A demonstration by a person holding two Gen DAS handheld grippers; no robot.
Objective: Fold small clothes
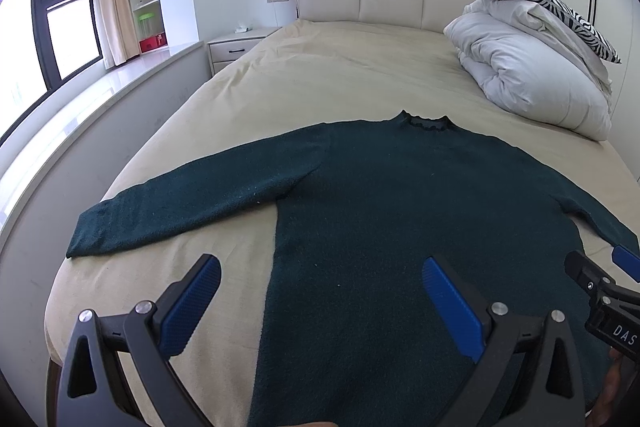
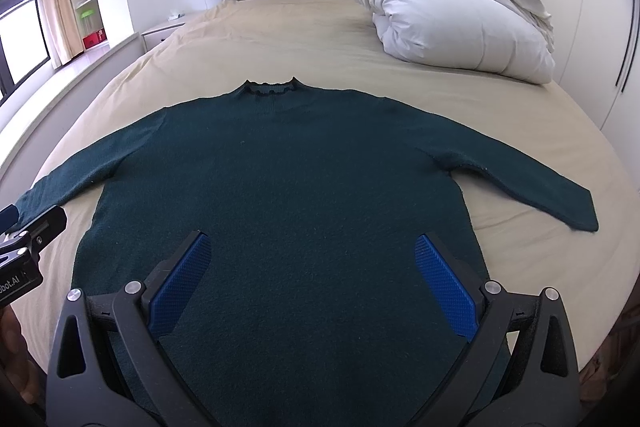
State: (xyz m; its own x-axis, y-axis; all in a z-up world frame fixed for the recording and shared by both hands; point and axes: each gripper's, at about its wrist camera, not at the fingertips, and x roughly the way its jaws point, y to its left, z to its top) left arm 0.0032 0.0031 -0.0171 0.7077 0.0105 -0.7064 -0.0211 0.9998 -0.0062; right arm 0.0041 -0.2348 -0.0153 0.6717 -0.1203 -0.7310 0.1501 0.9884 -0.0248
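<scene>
A dark green sweater [image 2: 288,179] lies flat, sleeves spread, on the beige bed [image 1: 340,75], collar toward the headboard. Your left gripper [image 1: 320,303] and right gripper [image 2: 312,279] hover over its hem, both spread wide and empty. Probably start with a sleeve: pinch its cuff [image 1: 86,235] cleanly, fold inward without dragging the body.

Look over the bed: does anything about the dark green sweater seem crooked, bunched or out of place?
Nothing stands out. The dark green knit sweater lies flat on the beige bedsheet, collar toward the headboard, both sleeves spread outward. Both grippers hover open above its hem.
</scene>
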